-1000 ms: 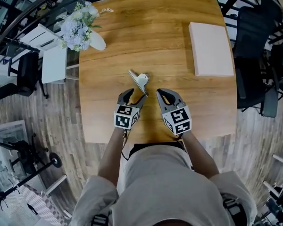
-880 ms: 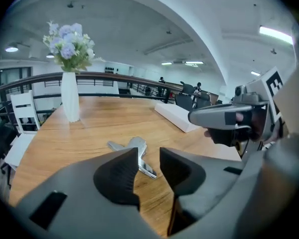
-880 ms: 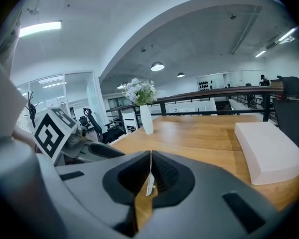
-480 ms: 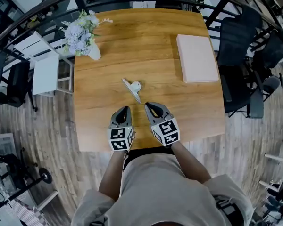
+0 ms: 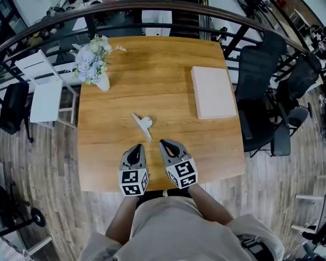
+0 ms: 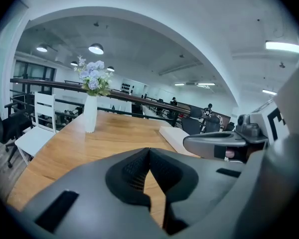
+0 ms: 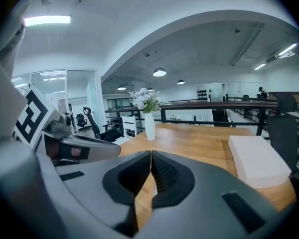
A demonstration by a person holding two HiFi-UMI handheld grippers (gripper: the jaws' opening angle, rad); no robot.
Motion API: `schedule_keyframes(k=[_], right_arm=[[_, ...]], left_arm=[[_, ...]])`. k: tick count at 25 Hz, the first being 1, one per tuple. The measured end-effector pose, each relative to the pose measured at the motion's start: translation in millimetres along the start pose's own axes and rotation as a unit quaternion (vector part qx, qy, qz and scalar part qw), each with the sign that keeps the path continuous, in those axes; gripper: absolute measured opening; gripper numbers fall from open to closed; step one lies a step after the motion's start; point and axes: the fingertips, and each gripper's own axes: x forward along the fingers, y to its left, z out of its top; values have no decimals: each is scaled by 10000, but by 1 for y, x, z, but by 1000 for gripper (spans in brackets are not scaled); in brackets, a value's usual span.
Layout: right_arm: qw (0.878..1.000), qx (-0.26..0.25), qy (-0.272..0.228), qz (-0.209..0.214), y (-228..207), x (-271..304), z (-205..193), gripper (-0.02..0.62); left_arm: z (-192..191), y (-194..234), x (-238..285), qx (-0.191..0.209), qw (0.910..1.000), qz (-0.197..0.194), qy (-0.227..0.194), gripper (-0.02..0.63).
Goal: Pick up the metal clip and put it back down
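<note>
I am holding my left gripper (image 5: pixel 135 149) and right gripper (image 5: pixel 164 144) pinched shut and empty at lower centre; the metal clip (image 5: pixel 143 124) is lying on the table (image 5: pixel 152 64) just above them.

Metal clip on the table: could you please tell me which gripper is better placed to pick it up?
Left, marginally. The left gripper sits almost straight behind the metal clip, slightly nearer than the right gripper. Both are shut and empty, so either must open first.
</note>
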Motion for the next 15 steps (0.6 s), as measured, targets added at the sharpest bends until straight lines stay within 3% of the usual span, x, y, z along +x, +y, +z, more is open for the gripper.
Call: schedule_keyframes(k=[6, 15], right_arm=[[9986, -256, -412, -188, -28, -31, 43, 26], [9927, -193, -1124, -402, -56, -74, 98, 26]], left_arm=[[46, -31, 2, 188, 9987, -39, -480, 25], [113, -71, -9, 354, 9923, -167, -1174, 25]])
